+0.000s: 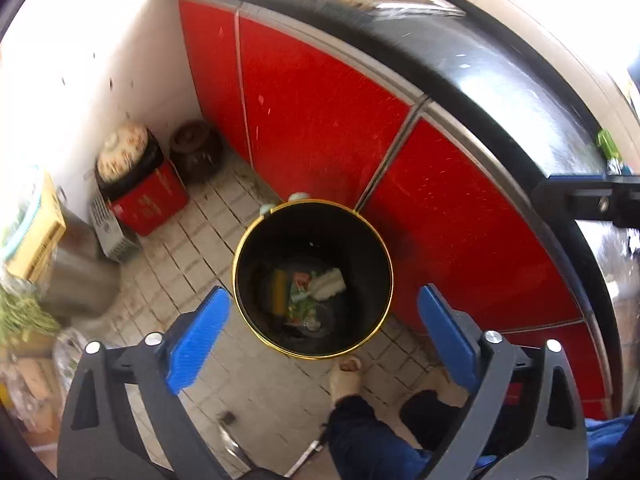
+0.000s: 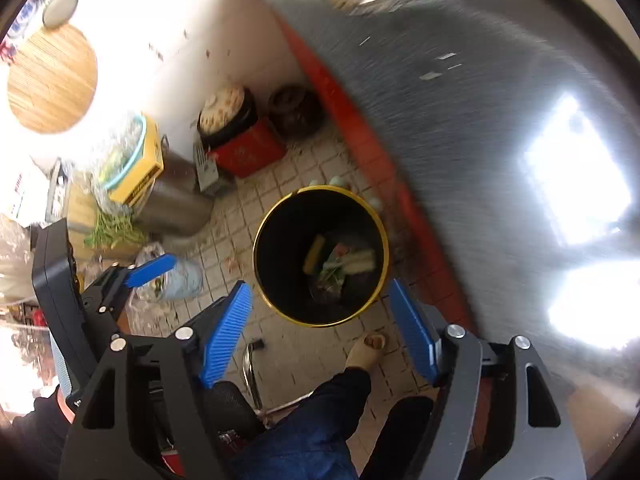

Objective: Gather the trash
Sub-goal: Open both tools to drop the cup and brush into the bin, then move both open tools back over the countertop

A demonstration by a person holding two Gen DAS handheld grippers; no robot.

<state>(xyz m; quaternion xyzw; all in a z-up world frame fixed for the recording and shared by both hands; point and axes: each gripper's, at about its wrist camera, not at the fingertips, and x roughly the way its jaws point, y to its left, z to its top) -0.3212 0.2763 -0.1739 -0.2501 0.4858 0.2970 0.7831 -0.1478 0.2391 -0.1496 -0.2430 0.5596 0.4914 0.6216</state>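
Observation:
A black bin with a gold rim (image 1: pixel 260 264) stands on the tiled floor against the red cabinet. At its bottom lies trash (image 1: pixel 326 286): a white scrap, a yellow piece and green and orange bits. My left gripper (image 1: pixel 323 292) hangs above the bin, open wide, with nothing between its blue pads. In the right wrist view the same bin (image 2: pixel 276 248) holds the same trash (image 2: pixel 340 260). My right gripper (image 2: pixel 320 285) is also over it, open and empty. One blue pad (image 2: pixel 150 269) of the left gripper shows at the left of that view.
Red cabinet doors (image 1: pixel 320 120) under a black countertop (image 1: pixel 500 80) run behind the bin. A red box (image 1: pixel 148 204), a brown jar (image 1: pixel 196 152) and a steel pot (image 1: pixel 80 276) sit in the corner. A person's foot (image 1: pixel 346 376) is beside the bin; a plastic bag (image 2: pixel 176 280) lies left.

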